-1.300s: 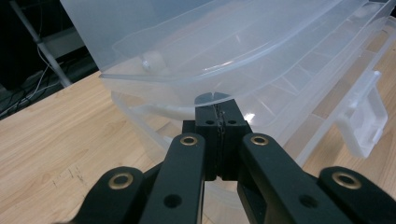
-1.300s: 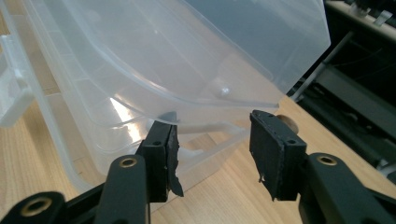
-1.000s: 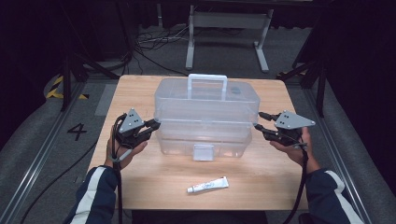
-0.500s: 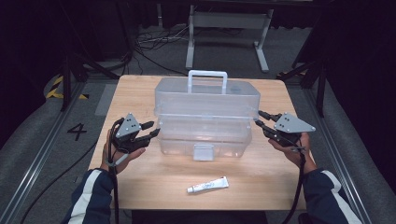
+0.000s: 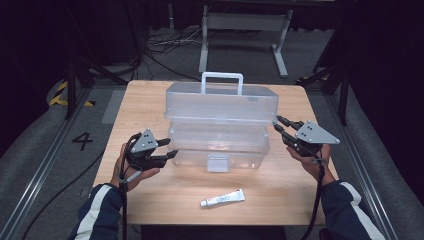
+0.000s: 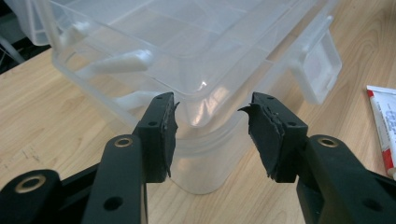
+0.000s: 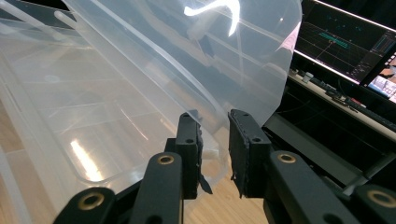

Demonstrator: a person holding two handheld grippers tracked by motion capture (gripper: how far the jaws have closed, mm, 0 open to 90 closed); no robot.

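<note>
A clear plastic storage box (image 5: 220, 145) stands mid-table, its lid (image 5: 222, 102) raised at a slant with the white handle (image 5: 222, 76) on top. My right gripper (image 5: 276, 124) is at the lid's right front corner; its jaws have just been closing and are shut on the lid's rim (image 7: 211, 151). My left gripper (image 5: 170, 150) is low at the base's left front corner (image 6: 205, 140). Its jaws have just been opening and stand open either side of that corner, not touching it. A white tube (image 5: 222, 198) lies on the table in front of the box.
The wooden table (image 5: 145, 105) has bare room left and right of the box. The box's front latch (image 5: 217, 162) hangs loose. Dark floor, cables and a metal stand lie beyond the far edge. Monitors (image 7: 345, 42) glow behind the lid.
My left gripper has let go, dropped from lid height to the base's corner, and opened its jaws. The right gripper has stayed put with its jaws narrowing on the lid.
</note>
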